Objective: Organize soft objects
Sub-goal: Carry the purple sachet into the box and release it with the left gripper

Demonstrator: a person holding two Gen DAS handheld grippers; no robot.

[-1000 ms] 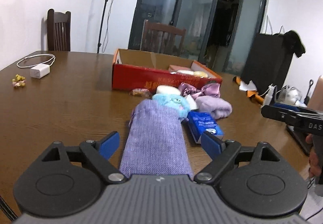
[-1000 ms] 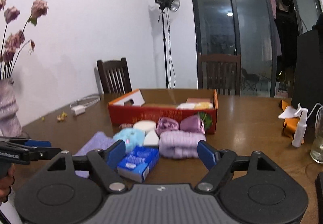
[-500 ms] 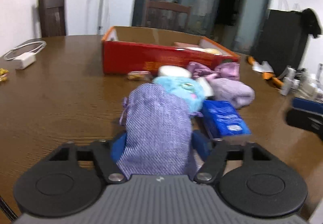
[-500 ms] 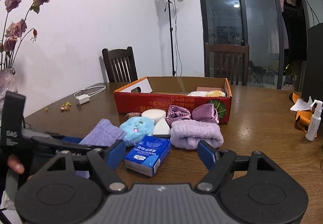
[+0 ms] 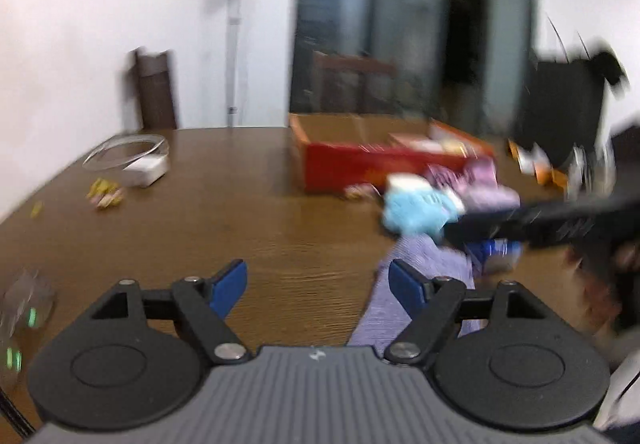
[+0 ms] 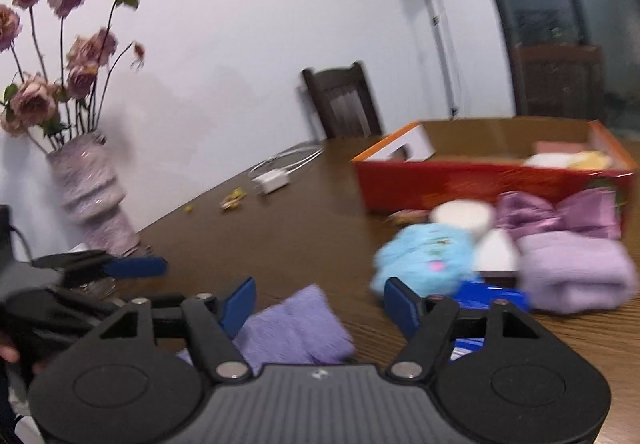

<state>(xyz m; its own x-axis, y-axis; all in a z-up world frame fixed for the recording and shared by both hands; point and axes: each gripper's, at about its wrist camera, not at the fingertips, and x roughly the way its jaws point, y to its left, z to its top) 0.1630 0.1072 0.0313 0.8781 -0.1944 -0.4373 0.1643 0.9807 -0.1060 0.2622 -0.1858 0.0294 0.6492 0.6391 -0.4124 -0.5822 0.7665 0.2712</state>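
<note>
The left hand-held gripper (image 5: 316, 282) hangs wide and empty over bare desk (image 5: 240, 219), the purple pouch (image 5: 420, 284) just to its right. The right hand-held gripper (image 6: 320, 302), also spread wide and empty, hovers above the pouch (image 6: 296, 328). Beyond lie a blue plush (image 6: 424, 256), lilac towel (image 6: 572, 268) and red box (image 6: 480, 179). Motion blur smears details.

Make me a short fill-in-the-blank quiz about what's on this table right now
1. The cardboard box has ____ outer walls.
2. The fluffy toy beside the lilac pouch is light ____.
3. The dried flowers stand in a ____.
4. The left gripper jaws are ____.

Missing words: red; blue; vase; open
</note>
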